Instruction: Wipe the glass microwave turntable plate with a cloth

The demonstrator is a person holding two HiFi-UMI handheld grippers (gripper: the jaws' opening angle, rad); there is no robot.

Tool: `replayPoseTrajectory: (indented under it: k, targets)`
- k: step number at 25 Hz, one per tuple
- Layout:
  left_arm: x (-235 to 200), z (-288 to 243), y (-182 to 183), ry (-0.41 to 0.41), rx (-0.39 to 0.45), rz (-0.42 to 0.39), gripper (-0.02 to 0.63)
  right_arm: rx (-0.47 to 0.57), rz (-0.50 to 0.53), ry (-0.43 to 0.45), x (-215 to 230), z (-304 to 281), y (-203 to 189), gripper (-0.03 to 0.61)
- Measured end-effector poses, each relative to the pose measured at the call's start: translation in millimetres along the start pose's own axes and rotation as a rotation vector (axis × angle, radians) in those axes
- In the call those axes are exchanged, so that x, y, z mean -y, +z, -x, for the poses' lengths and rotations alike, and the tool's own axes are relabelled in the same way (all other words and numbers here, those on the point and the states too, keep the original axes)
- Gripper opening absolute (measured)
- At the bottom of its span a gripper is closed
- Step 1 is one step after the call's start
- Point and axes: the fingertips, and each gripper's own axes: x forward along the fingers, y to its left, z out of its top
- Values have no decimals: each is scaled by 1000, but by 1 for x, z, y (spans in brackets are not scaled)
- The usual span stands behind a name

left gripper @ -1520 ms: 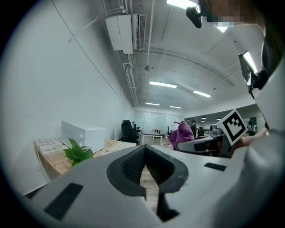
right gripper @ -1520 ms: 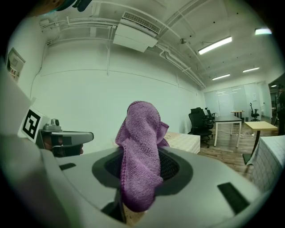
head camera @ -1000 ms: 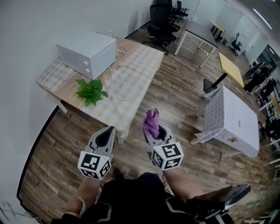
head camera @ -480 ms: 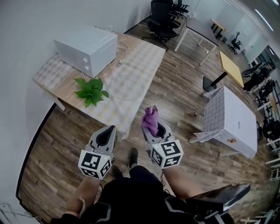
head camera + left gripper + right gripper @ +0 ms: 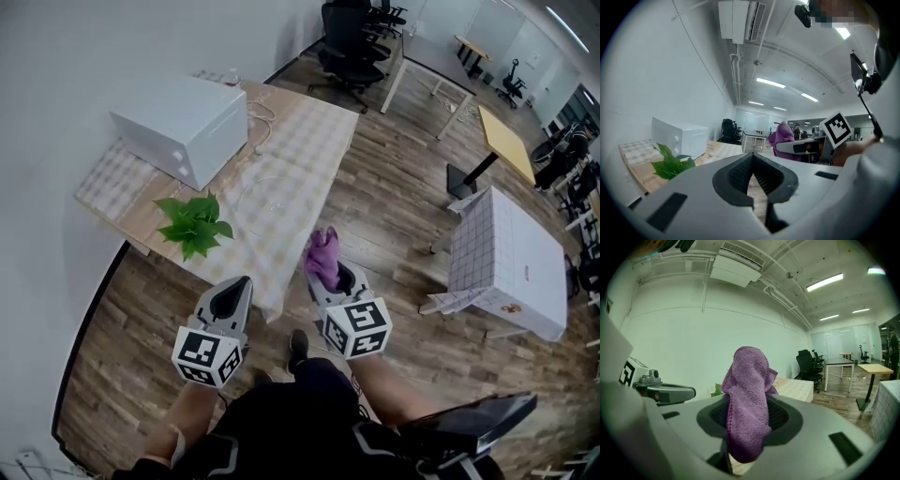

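No words, brands or numbers can be read; only square black-and-white marker patterns are seen on the left gripper (image 5: 240, 281) and right gripper (image 5: 329, 274).

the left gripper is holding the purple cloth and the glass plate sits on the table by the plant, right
Not quite. The purple cloth is clamped in the right gripper, not the left, as the right gripper view shows. The left gripper is shut on nothing. The rest holds: the glass plate sits on the table by the plant.
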Motion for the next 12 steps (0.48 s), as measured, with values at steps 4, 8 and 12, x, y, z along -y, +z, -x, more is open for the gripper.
replayPoseTrajectory:
  k: [4, 8, 12]
  targets:
    - [-5, -24, 5, -4, -11, -21, 3, 10, -15, -1, 19, -18, 7, 156]
    - [-10, -44, 8, 5, -21, -17, 3, 5, -22, 14, 35, -33, 10, 156]
    - [-16, -68, 13, 18, -28, -28, 3, 2, -30, 25, 53, -52, 15, 156]
